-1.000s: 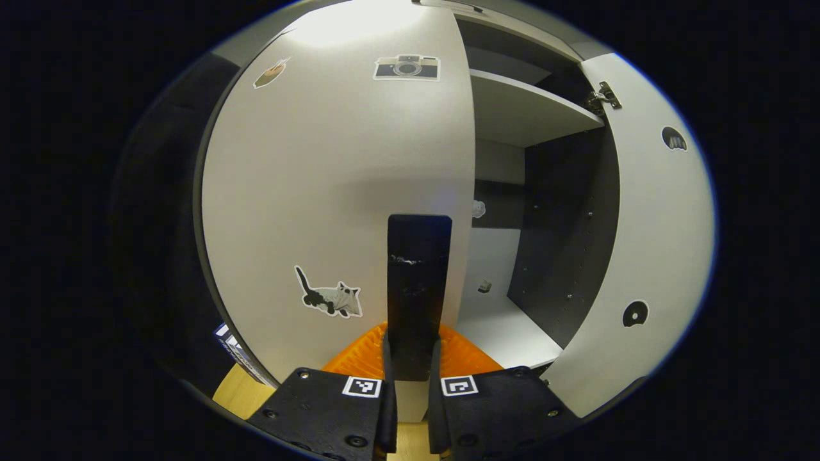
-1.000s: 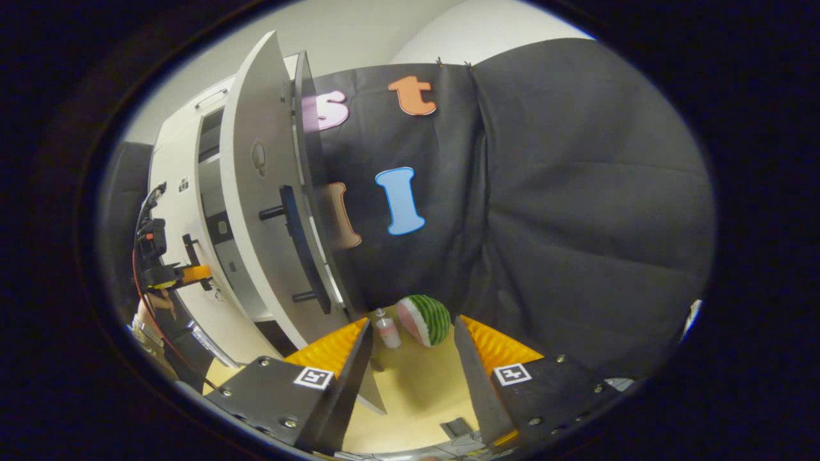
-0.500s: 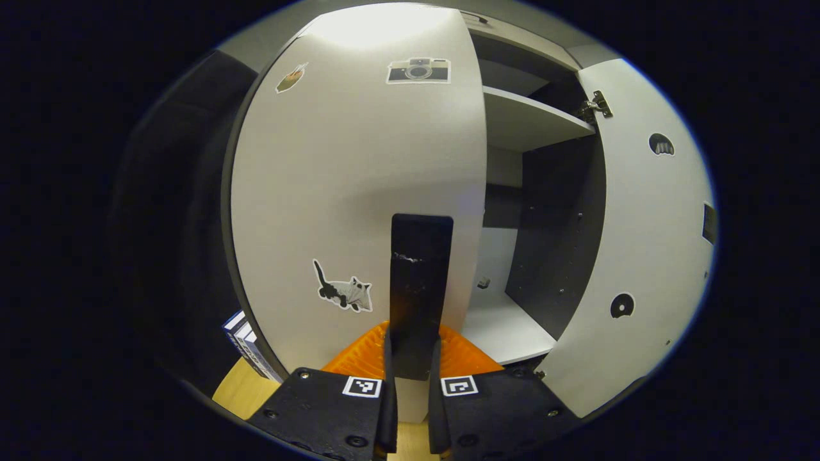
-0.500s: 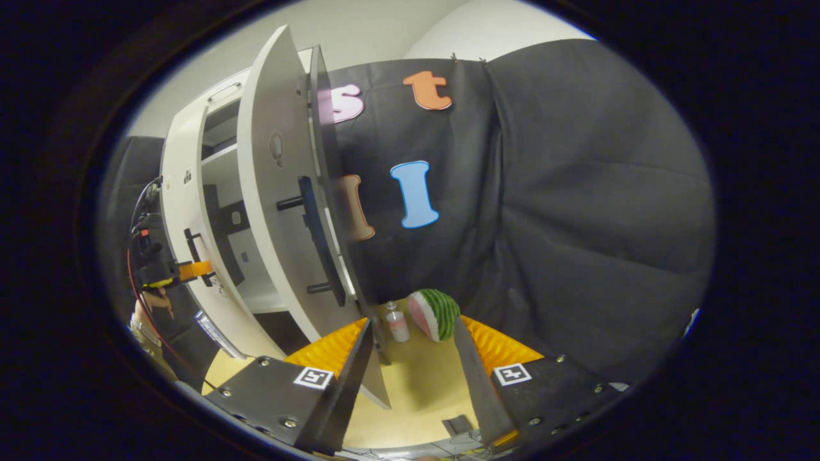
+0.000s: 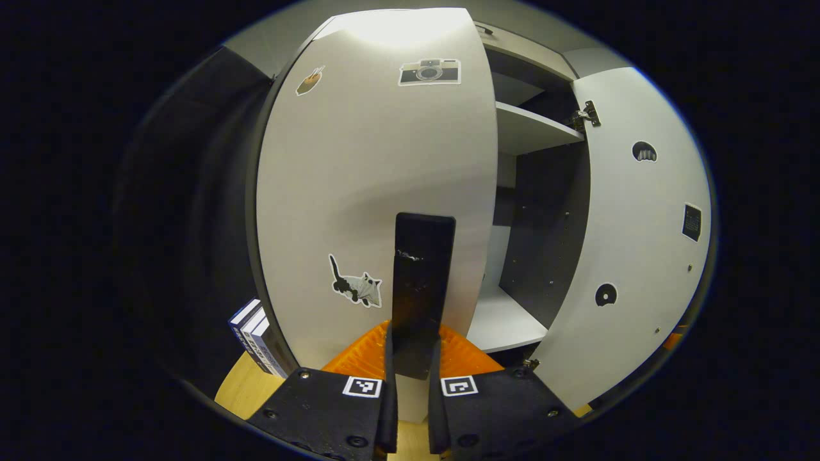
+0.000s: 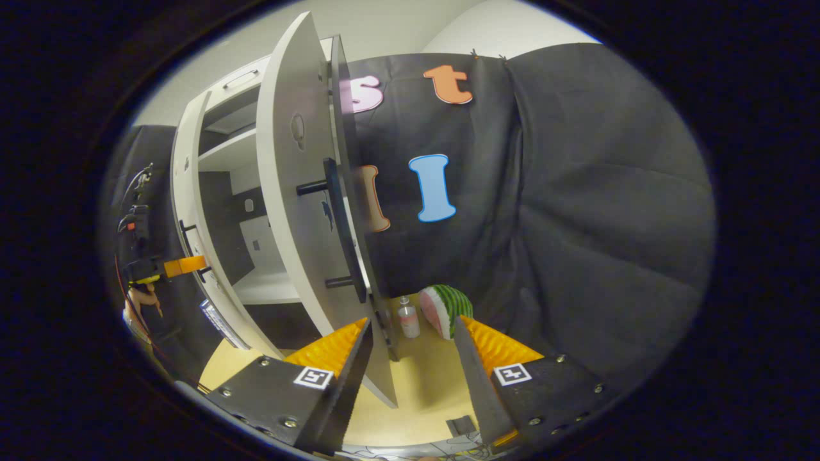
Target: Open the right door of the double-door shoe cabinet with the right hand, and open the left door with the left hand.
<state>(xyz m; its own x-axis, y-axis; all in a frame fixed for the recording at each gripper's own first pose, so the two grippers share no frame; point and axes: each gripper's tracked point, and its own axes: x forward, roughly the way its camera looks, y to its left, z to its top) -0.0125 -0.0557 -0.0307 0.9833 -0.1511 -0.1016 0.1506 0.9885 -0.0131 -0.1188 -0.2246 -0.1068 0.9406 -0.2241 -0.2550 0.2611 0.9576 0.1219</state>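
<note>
Your left tool is clamped on the left door handle, a dark vertical bar; both fingers press its lower end. The left door stands partly swung out toward you, with a cat sticker just left of the handle and a camera sticker near the top. Past the door's right edge you see into the shoe cabinet: an upper shelf, a dark inner side wall, and a lower shelf. The right door is wide open, inner face toward you, hinge at its top. Books stand on the worktop low on the left, beside the cabinet.

Your right tool has its fingers spread apart, gripping nothing, over the worktop. The right door is just ahead on the left, edge-on to you, with its handle sticking out on two posts, apart from the tool. Behind it the open cabinet interior shows shelves. Farther left, the left tool sits at the left door's handle, with a hand below it. A small bottle and a toy watermelon slice stand on the worktop near the black cloth wall, between your right tool's fingers as seen.
</note>
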